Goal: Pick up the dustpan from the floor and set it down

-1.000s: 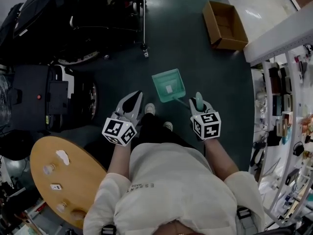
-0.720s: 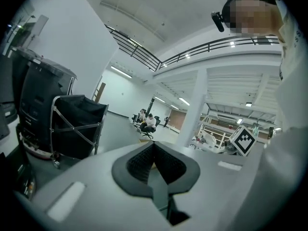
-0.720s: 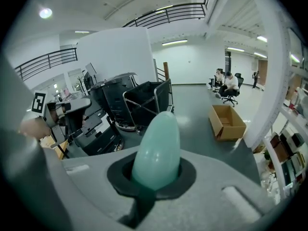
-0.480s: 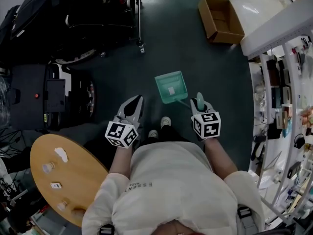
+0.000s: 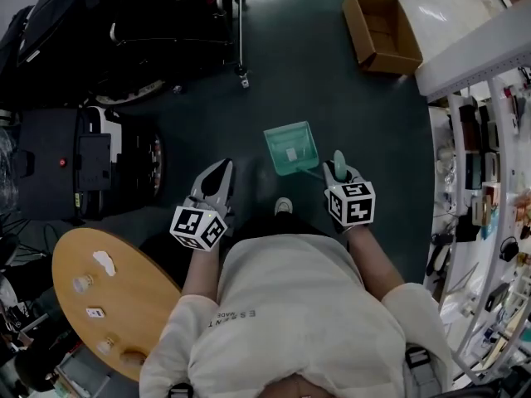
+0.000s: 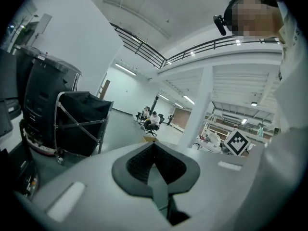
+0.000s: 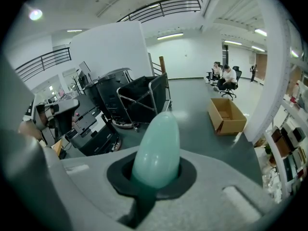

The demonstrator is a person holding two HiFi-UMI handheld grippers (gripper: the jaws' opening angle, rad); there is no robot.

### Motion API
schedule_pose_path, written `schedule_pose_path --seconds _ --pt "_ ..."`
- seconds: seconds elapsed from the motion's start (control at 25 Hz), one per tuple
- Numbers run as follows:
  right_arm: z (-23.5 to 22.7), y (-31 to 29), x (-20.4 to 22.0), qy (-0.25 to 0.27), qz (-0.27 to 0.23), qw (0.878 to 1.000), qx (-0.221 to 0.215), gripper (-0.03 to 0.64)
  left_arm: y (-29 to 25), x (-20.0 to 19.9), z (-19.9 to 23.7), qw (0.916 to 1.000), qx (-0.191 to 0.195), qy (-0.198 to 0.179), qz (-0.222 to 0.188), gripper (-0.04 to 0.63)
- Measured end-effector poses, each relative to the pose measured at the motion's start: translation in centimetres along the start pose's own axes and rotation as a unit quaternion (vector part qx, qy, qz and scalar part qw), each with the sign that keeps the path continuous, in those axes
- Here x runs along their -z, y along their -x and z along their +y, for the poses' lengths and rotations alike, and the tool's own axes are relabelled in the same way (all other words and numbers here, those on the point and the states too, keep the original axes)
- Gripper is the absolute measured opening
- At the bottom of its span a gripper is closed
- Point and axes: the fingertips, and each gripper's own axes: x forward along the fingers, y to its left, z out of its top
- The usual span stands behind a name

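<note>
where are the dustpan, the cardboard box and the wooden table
dustpan (image 5: 290, 149), head view, middle of its green pan
cardboard box (image 5: 383, 30), head view, its bare inner floor
wooden table (image 5: 145, 297), head view, bare top

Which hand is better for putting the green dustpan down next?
Right. The right hand-held gripper is shut on the handle of the teal plastic dustpan, so it only needs to lower it and let go. The left hand-held gripper is shut on nothing, off to the side.
</note>
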Motion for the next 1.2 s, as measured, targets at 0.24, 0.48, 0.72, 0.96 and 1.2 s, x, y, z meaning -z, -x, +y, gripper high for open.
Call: schedule_pose_path --seconds 0.24,0.48,0.72,0.96,1.2 --pt "-0.2 -4.4 -2.9 -0.005 0.024 1.000 -0.010 -0.003 -1.5 -0.3 3.0 0.9997 -0.023 0.003 -0.001 0.017" --pt "-0.1 -11.0 -5.4 -0.006 0.052 0.999 0.001 -0.002 -4.8 -0.6 9.2 0.9985 -0.039 0.035 -0.016 0.017" --pt "0.5 -20.5 -8.2 -0.010 0.075 0.997 0.023 -0.002 -10.5 -1.5 17.2 0.9984 -0.047 0.033 0.001 0.017" --pt "-1.1 -30.8 -9.5 -0.035 0.084 0.995 0.042 -0.002 -15.1 -0.3 23.4 0.9962 -0.058 0.059 0.027 0.017" --pt "-2.4 -37.7 -10.1 -0.044 0.089 0.993 0.060 -0.002 -18.5 0.8 27.8 0.9945 -0.067 0.073 0.033 0.017"
